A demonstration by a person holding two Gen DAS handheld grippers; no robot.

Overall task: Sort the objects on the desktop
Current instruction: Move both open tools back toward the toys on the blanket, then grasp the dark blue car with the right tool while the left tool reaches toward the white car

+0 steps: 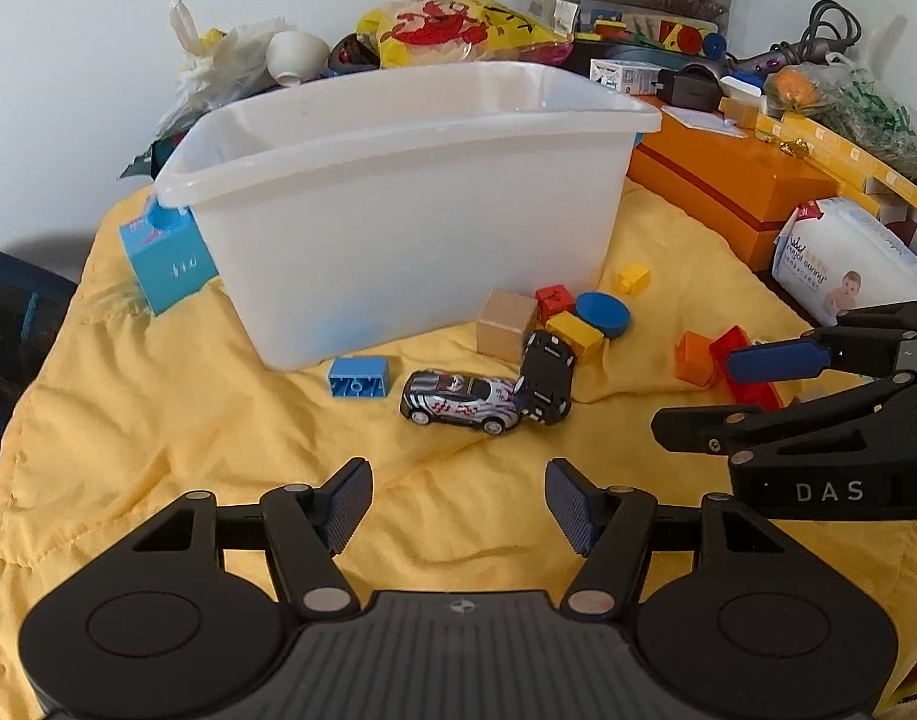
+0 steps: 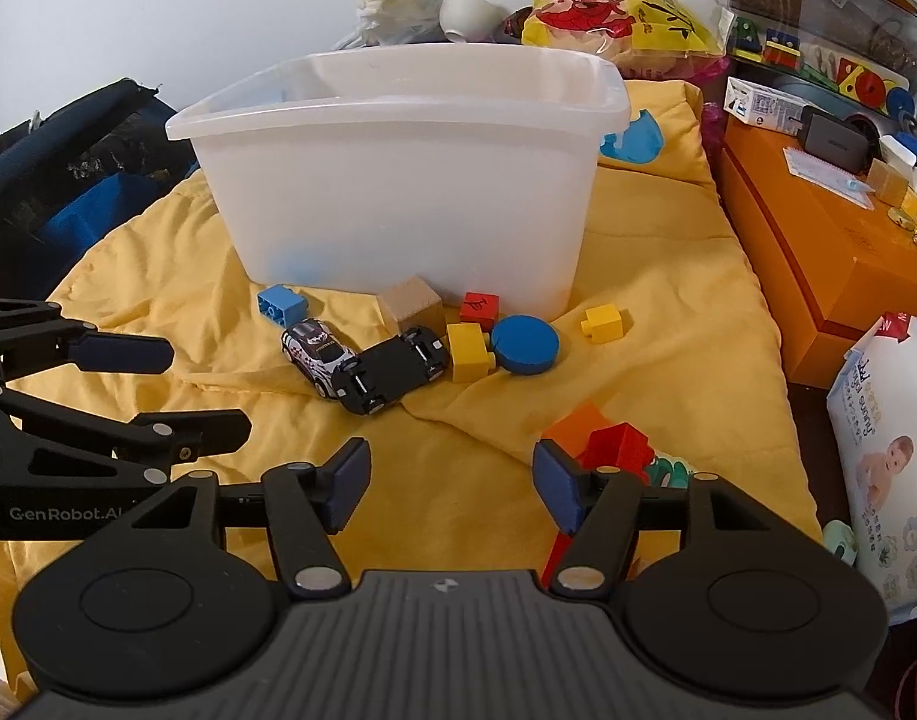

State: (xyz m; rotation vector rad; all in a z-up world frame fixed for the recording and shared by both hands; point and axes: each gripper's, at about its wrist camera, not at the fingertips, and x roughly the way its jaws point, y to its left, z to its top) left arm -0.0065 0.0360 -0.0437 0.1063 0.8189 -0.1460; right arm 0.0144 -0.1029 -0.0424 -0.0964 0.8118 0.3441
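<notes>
A translucent white bin [image 1: 398, 210] [image 2: 398, 180] stands on the yellow cloth [image 1: 188, 432]. In front of it lie a silver toy car [image 1: 461, 399] [image 2: 317, 354], an upturned black car [image 1: 548, 375] [image 2: 392, 369], a blue brick [image 1: 359, 378], a wooden cube [image 1: 506, 324], a yellow brick [image 1: 575, 333], a blue disc [image 1: 602, 313] and a red cube [image 1: 554, 300]. My left gripper [image 1: 458, 498] hangs open and empty just short of the cars. My right gripper [image 2: 452, 480] is open too, nothing between its pads. A red block [image 2: 620, 447] and an orange block [image 2: 578, 420] sit beside its right finger.
An orange box [image 2: 818, 252] and a pack of wipes [image 2: 890, 456] border the cloth on the right. A teal box [image 1: 167, 264] leans at the bin's left. Bags, a clear case and cables crowd the back wall. A small yellow brick [image 2: 605, 321] lies apart.
</notes>
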